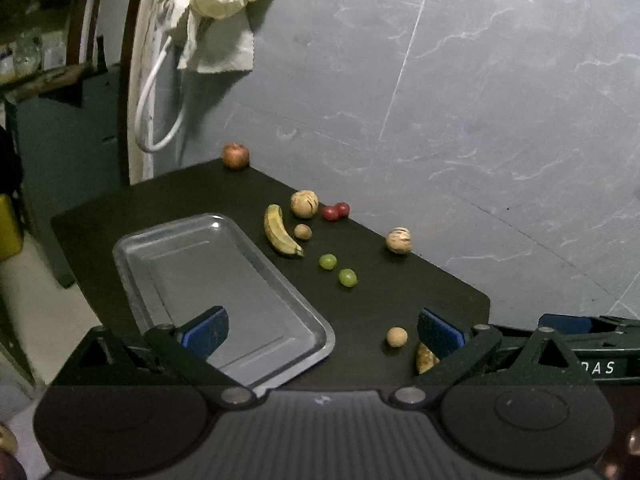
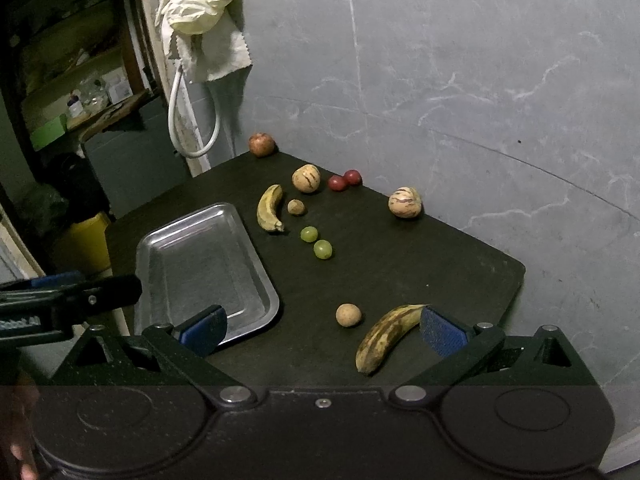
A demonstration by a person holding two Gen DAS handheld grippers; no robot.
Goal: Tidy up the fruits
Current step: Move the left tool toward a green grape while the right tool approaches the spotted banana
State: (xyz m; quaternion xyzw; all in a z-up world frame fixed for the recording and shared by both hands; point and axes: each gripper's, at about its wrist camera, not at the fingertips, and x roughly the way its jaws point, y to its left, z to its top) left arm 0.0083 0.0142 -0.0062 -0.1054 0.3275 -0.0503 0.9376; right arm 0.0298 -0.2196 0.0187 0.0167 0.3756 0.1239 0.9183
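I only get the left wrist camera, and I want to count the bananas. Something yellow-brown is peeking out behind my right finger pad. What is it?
Observer: A second banana, brown-streaked, lying whole on the table.
Operator: Is the other gripper holding it?
Observer: No. The right gripper is open, and one pad only covers the banana's far tip.
Operator: Is the little round fruit touching it?
Observer: No. The small round brown fruit sits apart from it, with dark table between them.
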